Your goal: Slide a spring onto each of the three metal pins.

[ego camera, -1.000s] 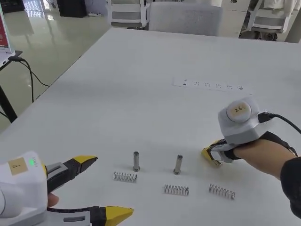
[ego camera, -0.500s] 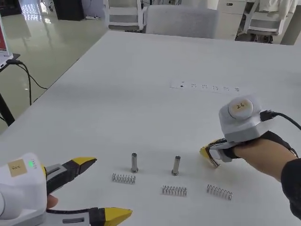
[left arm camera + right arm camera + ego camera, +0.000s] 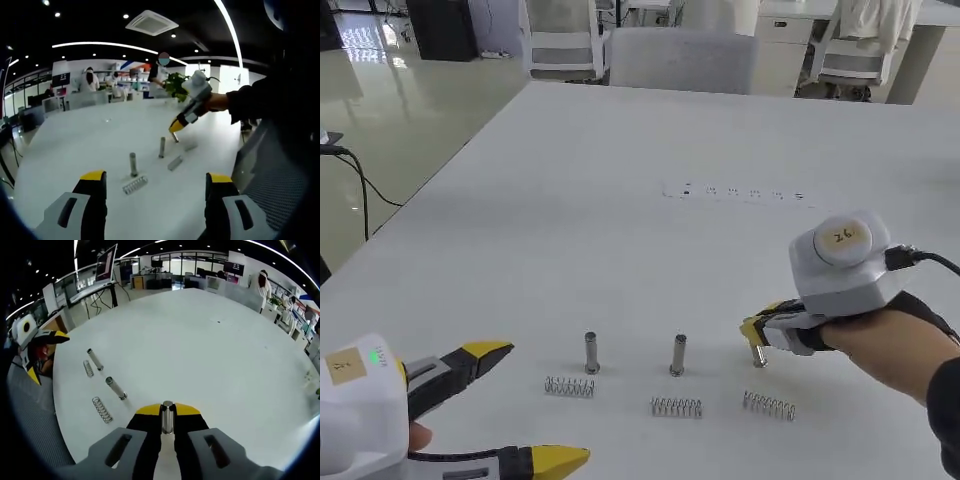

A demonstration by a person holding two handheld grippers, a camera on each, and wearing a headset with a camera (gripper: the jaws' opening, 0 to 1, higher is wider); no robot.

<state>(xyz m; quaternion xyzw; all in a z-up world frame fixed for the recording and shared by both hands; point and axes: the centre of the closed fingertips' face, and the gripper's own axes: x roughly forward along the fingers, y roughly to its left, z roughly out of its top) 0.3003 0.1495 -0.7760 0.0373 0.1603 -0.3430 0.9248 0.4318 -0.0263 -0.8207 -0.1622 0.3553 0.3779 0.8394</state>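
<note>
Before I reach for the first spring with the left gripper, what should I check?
1. Left gripper open, holding nothing: ok.
2. Right gripper shut on the right pin: ok.
3. Right pin standing squarely on the table: cannot tell.
4. Left pin and middle pin upright, bare: ok.
5. Left spring, middle spring and right spring lying loose in front of the pins: ok.
</note>
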